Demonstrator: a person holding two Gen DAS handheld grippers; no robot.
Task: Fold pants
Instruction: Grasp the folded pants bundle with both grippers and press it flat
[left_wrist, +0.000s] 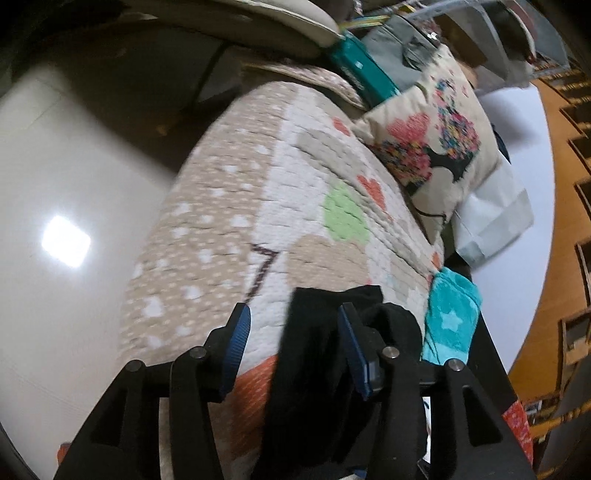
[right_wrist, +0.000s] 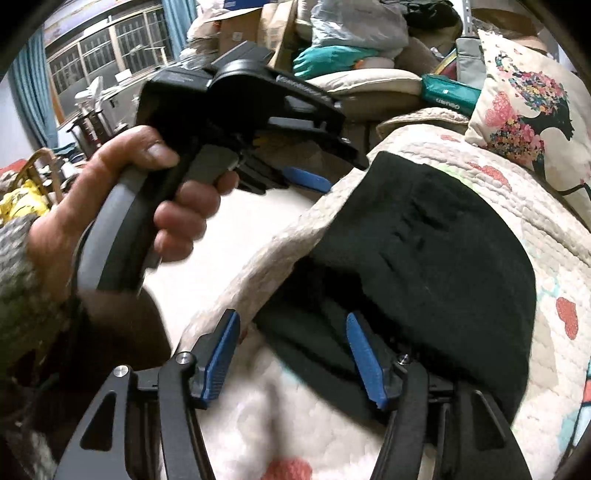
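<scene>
The black pants (right_wrist: 424, 251) lie folded into a broad, rounded bundle on a quilted, heart-patterned cover, filling the centre and lower right of the right wrist view. Their soft, dark cloth shows a few shallow creases across the top layer, and a lower layer peeks out beneath the near edge. In the left wrist view, one blurred, bunched end of them (left_wrist: 325, 369) fills the lower centre.

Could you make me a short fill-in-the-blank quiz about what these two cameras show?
1. The pants lying on the quilt are ____ in colour.
2. The pads of the right hand-held gripper are ____ in colour.
3. The pillow leaning behind the quilt shows a ____ pattern.

Missing words: black; blue; floral
</scene>
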